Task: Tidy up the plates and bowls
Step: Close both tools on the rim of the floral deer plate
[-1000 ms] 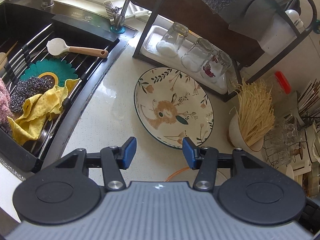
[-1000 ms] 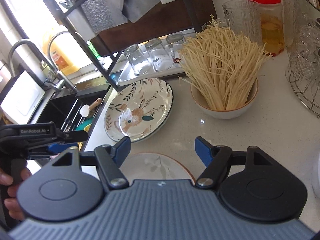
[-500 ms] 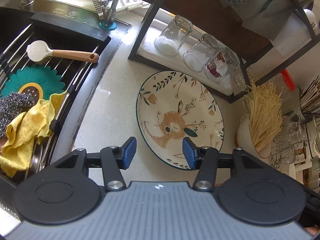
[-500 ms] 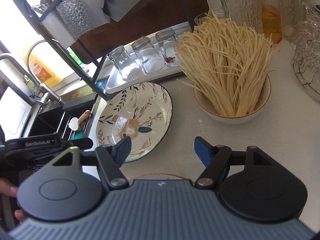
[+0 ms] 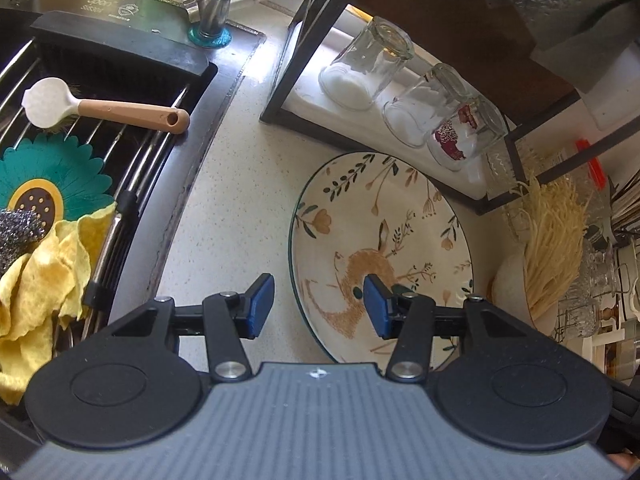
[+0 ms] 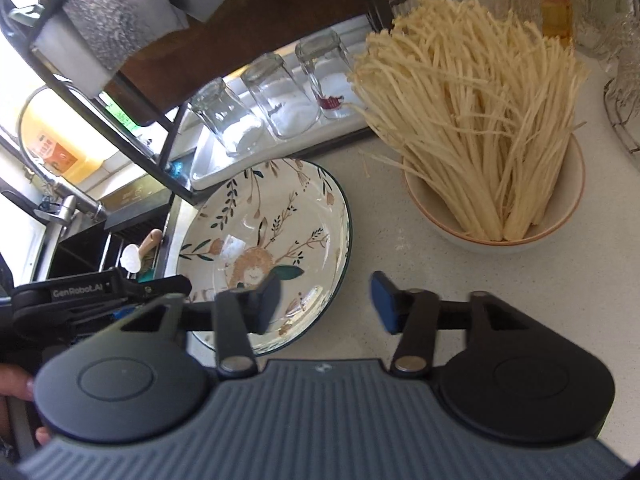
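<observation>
A round plate with a deer and leaf pattern (image 5: 384, 240) lies flat on the white counter; it also shows in the right wrist view (image 6: 272, 236). My left gripper (image 5: 318, 306) is open and empty, its jaws either side of the plate's left rim, just above it. My right gripper (image 6: 326, 300) is open and empty, over the plate's right rim. The left gripper's body (image 6: 96, 292) shows at the plate's left side in the right wrist view. A cream bowl (image 6: 496, 224) full of enoki mushrooms stands right of the plate.
A black sink (image 5: 100, 92) with a rack, brush (image 5: 108, 110), teal mat and yellow cloth (image 5: 40, 280) lies left. A black shelf frame (image 5: 292, 64) with upturned glasses (image 5: 368, 64) on a white tray stands behind the plate. Glassware (image 6: 624, 60) crowds the far right.
Both grippers have moved forward and closer to the deer plate. The small plate with the orange rim, earlier below the right gripper, has dropped out of view.
</observation>
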